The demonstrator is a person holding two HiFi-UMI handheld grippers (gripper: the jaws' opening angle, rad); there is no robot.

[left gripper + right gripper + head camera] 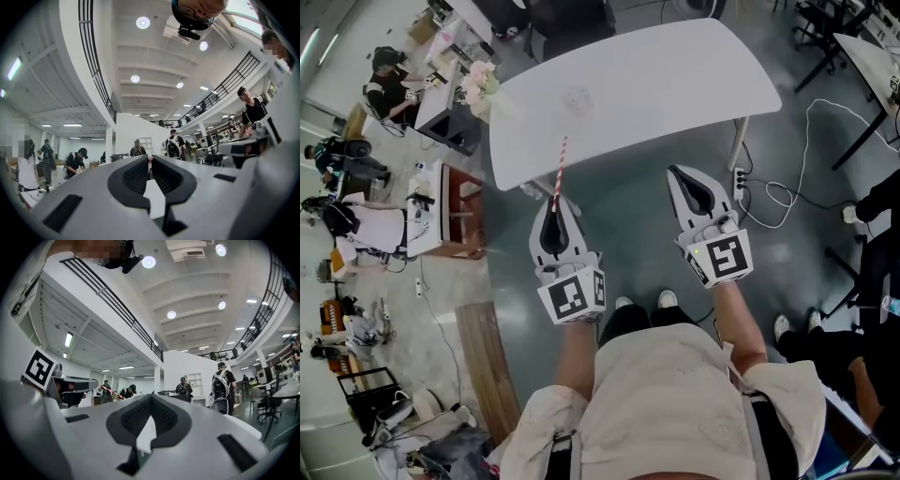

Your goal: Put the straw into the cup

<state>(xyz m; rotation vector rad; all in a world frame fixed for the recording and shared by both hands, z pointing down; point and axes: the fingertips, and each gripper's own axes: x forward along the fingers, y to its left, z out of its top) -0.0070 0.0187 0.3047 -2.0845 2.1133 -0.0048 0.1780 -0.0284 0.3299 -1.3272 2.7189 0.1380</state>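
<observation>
The straw (562,164), striped red and white, is held in the left claw (555,202), whose jaws are closed on its lower end. In the left gripper view only a small pale stub of it is seen at the meeting of the jaws (149,160), so its long axis is judged to run almost straight out along the claw. From the head view the straw is seen to reach forward from the claw tips, and its free end is laid over the near edge of the white worktop (675,75). The cup (577,97) is made out only as a faint clear ring on the worktop, standing beyond the straw's free end and slightly to its right, close to the line of the straw. How high the straw is held above the worktop cannot be told. The right claw (675,171) is held with its jaws together and nothing between them, which is confirmed in its own view (151,397). It is kept over the floor, apart from the worktop's near edge and farther from the cup than the left claw. The straw is also caught at the left of the right gripper view (108,391). It is judged that the left claw must be carried forward and the straw tipped end-down over the ring.
</observation>
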